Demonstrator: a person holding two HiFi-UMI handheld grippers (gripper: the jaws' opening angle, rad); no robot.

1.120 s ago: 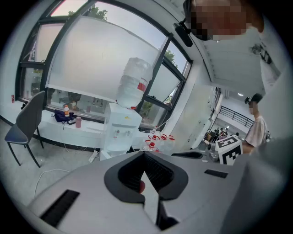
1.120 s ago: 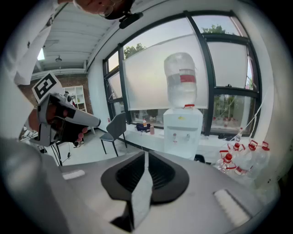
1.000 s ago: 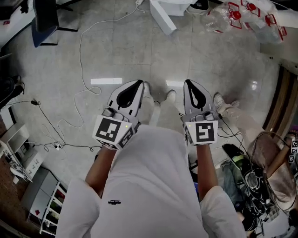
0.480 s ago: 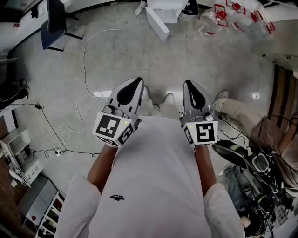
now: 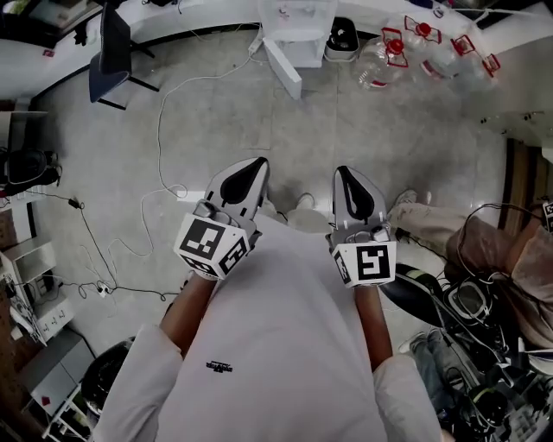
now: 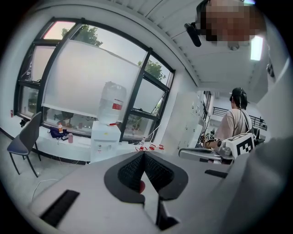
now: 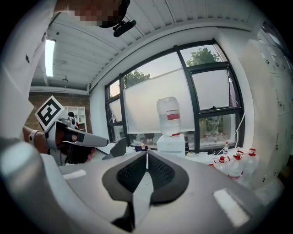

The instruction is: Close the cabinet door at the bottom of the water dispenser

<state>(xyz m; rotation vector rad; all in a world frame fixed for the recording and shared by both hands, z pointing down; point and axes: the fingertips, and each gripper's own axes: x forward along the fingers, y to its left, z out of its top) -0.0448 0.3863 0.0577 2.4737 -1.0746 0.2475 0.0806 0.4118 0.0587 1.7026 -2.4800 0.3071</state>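
Note:
The white water dispenser (image 5: 298, 22) stands far ahead by the window, a clear bottle (image 6: 112, 103) on its top. Its bottom cabinet door (image 5: 283, 67) swings out open over the floor. Both grippers are held side by side at chest height, well short of the dispenser. The left gripper (image 5: 256, 164) is shut with nothing held. The right gripper (image 5: 342, 173) is shut and empty too. In the left gripper view the dispenser (image 6: 104, 142) lies ahead to the left; in the right gripper view the dispenser (image 7: 170, 144) is just right of the jaw tips (image 7: 147, 155).
A blue chair (image 5: 108, 47) stands at the far left and a white cable (image 5: 160, 129) snakes across the floor. Several empty red-capped bottles (image 5: 415, 43) lie right of the dispenser. Another person (image 5: 492, 250) sits at the right among bags and cables. A shelf (image 5: 39, 371) is at lower left.
Both grippers have risen together, still shut. The view has drawn back, so the dispenser and its open door now show at the top.

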